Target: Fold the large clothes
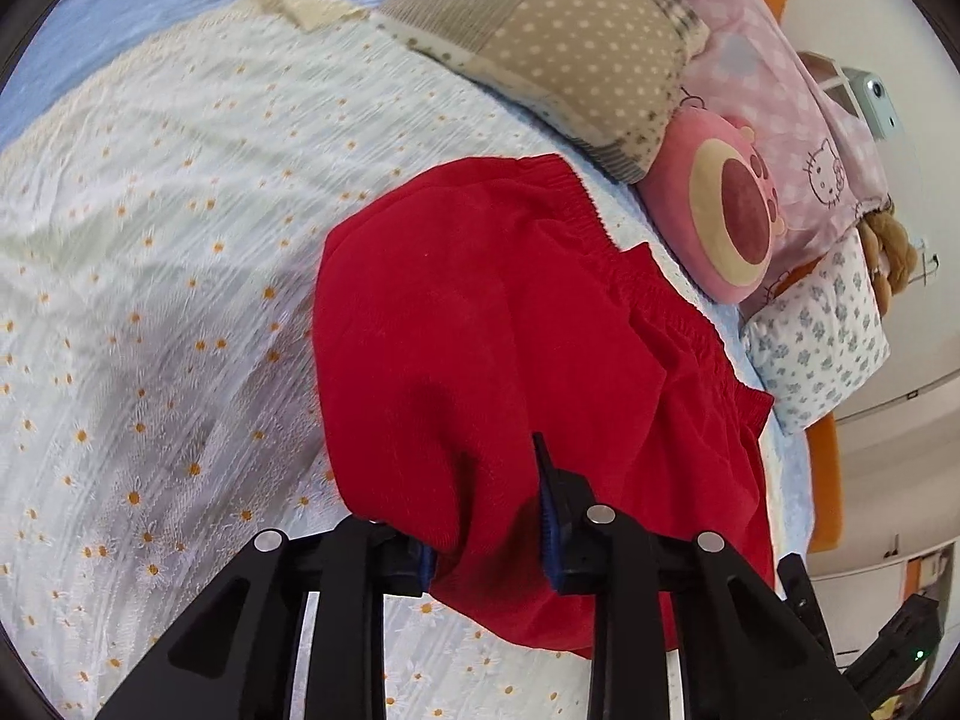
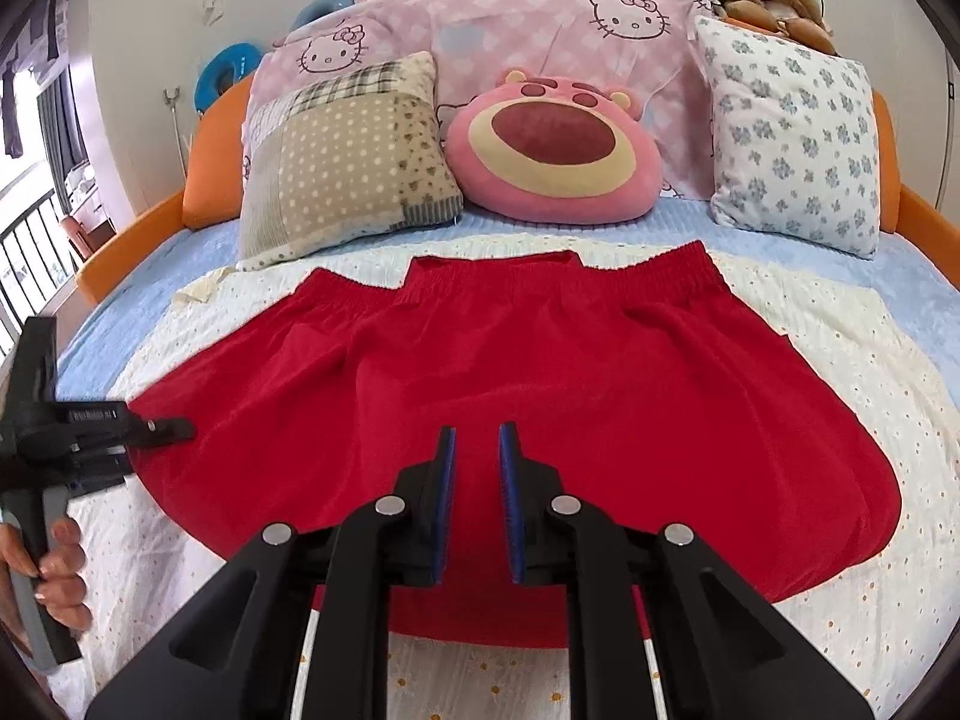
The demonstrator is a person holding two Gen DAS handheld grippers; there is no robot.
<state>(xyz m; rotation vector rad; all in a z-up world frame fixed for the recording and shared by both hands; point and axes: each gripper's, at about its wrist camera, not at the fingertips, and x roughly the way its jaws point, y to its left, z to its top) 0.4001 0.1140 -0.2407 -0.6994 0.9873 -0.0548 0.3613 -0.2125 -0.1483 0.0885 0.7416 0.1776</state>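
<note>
You get no readable words or numbers. Hello Kitty face prints on pink quilt (image 2: 540,18), no lettering with them. Small white label strip on left gripper (image 2: 162,427) body in right wrist view, print too small to read.

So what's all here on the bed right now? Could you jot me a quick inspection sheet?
Surface: bed under a cream daisy-print cover, blue sheet beneath.
Job's things: red shorts spread out, elastic waistband toward the pillows.
Clutter: patchwork pillow, pink bear cushion, floral pillow, brown plush toy.
Grippers: left gripper shut on the red shorts' hem, fabric bunched and lifted; right gripper shut on the hem's fabric; a hand holds the left one.
Cables: nothing seen.
Surroundings: orange bed frame, white wall.
</note>
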